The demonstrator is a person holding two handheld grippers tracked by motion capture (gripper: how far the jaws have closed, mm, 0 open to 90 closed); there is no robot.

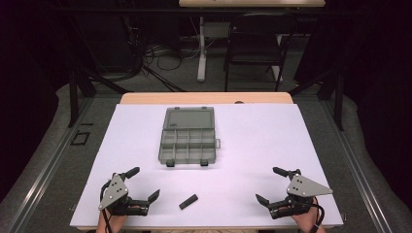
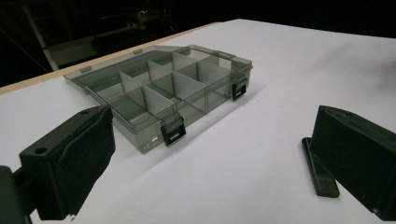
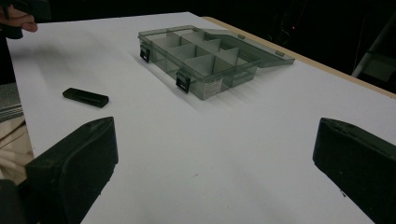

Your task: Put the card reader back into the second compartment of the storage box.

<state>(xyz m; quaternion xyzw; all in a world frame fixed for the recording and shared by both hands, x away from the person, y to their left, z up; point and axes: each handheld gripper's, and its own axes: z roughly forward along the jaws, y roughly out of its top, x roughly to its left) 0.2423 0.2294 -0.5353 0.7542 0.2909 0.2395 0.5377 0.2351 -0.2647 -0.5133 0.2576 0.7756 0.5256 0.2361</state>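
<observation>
While both sets of jaws stand released and empty, the black stick [image 1: 188, 201] lies nearer the person than the compartment box [image 1: 187, 135], between left gripper [image 1: 144, 185] and right gripper [image 1: 268, 185].

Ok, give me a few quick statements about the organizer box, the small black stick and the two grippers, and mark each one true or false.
1. The organizer box lies open, lid folded back. True.
2. The black stick sits in a compartment. False: it lies on the white table, in front of the box.
3. The left gripper grips the stick. False: its jaws are open and hold nothing.
4. The right gripper is open. True.
5. The stick lies nearer the left gripper. True.
</observation>
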